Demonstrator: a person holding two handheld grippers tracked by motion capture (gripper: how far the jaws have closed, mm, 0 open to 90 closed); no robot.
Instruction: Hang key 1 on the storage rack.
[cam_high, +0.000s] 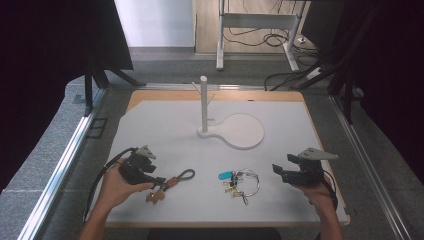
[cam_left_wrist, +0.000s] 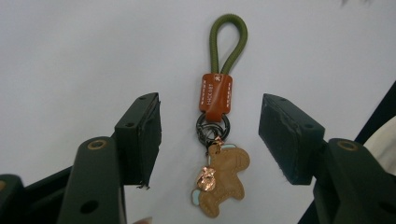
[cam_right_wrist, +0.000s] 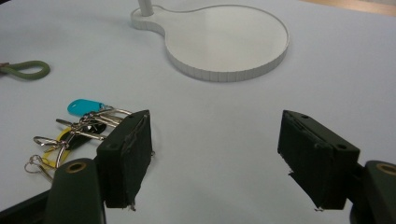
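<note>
The left hand-held gripper (cam_left_wrist: 210, 135) stands spread astride the keychain (cam_left_wrist: 217, 135); light and floppy, it seems best pinched at its stiff leather tab, twelve o'clock of the charm.

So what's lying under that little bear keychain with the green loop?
Just the plain white table mat. The keychain lies flat on it between the left gripper's open jaws, untouched. Whatever sits directly beneath the bear charm is covered.
</note>
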